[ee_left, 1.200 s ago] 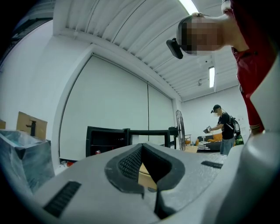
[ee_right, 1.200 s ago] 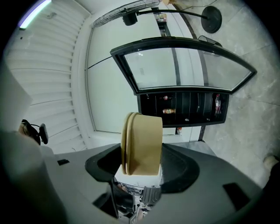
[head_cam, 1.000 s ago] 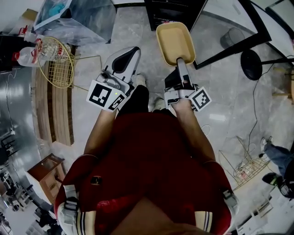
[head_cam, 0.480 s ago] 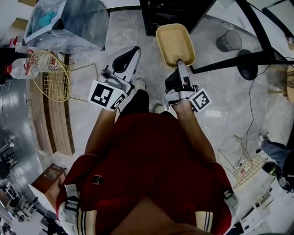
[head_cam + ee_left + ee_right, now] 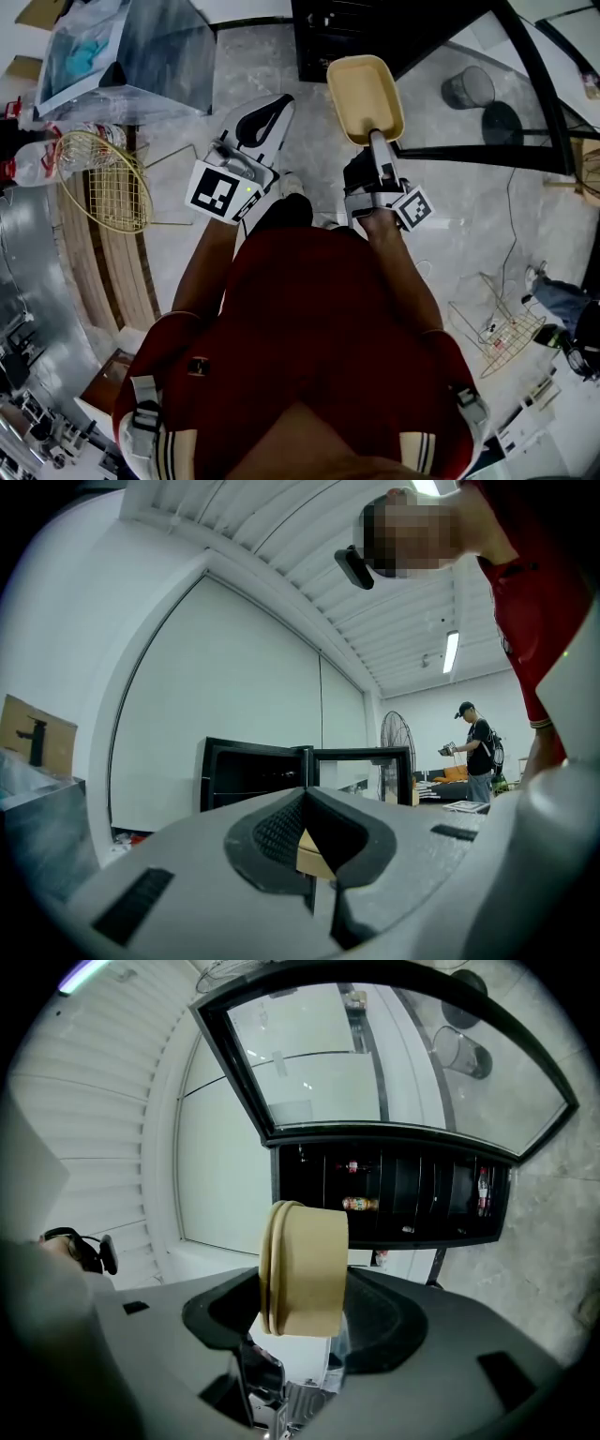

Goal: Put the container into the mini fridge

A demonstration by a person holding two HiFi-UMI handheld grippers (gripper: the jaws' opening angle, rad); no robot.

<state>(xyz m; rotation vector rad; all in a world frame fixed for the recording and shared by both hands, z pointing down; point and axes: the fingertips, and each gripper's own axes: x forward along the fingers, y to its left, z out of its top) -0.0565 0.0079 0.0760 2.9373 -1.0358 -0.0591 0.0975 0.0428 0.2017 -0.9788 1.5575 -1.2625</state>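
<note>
The container [image 5: 364, 97] is a tan oblong tub, and my right gripper [image 5: 376, 137] is shut on its near end. It hangs over the floor just short of the black mini fridge [image 5: 342, 36]. In the right gripper view the container [image 5: 305, 1267] stands on edge between the jaws. Behind it are the fridge's dark shelves [image 5: 403, 1206], which hold bottles, and the fridge's glass door [image 5: 375, 1054] swung open. My left gripper [image 5: 270, 105] is beside the right one, shut and holding nothing. In the left gripper view its jaws [image 5: 306, 795] meet, and the fridge [image 5: 253, 772] is ahead.
At the left lie a gold wire basket [image 5: 98, 176] and a plastic-wrapped box [image 5: 122, 47]. At the right are a grey bin [image 5: 466, 86] and a round black base [image 5: 502, 122], with a wire rack [image 5: 495, 330] lower right. Another person [image 5: 478, 747] stands far off beside a fan [image 5: 396, 747].
Both grippers and the container have moved forward toward the fridge, which now fills more of the top of the head view. The grip on the container is unchanged.
</note>
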